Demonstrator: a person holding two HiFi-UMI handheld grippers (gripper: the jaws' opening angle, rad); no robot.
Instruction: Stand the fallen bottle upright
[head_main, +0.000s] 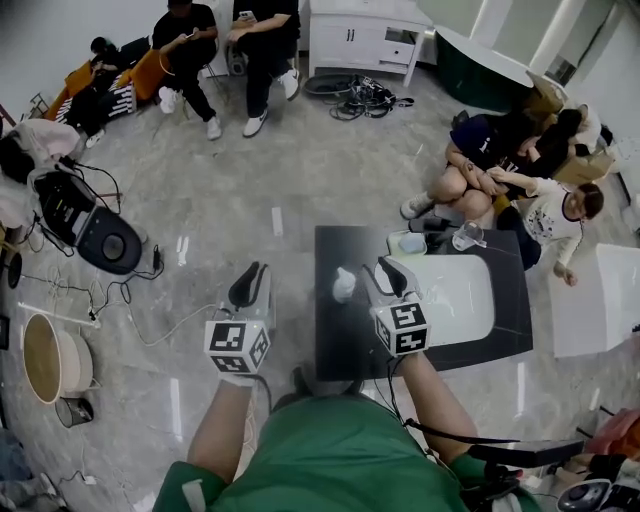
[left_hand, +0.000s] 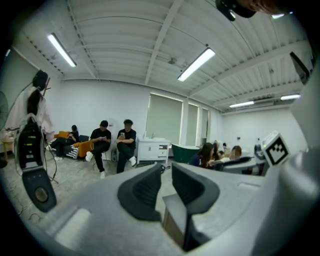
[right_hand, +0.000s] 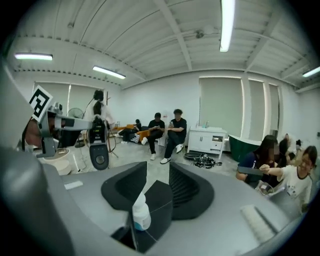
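Your right gripper (head_main: 385, 278) (right_hand: 157, 172) hangs open above the upright bottle (head_main: 344, 284) (right_hand: 141, 212)
You hold both grippers forward, side by side, tipped slightly down. The bottle stands near the black table (head_main: 330, 345)'s left edge, below the parted, empty right jaws. Your left gripper (head_main: 250, 285) (left_hand: 166, 172), left of the table, is narrowly parted and holds nothing.

Bright tubes (right_hand: 227, 25), perhaps soft edges
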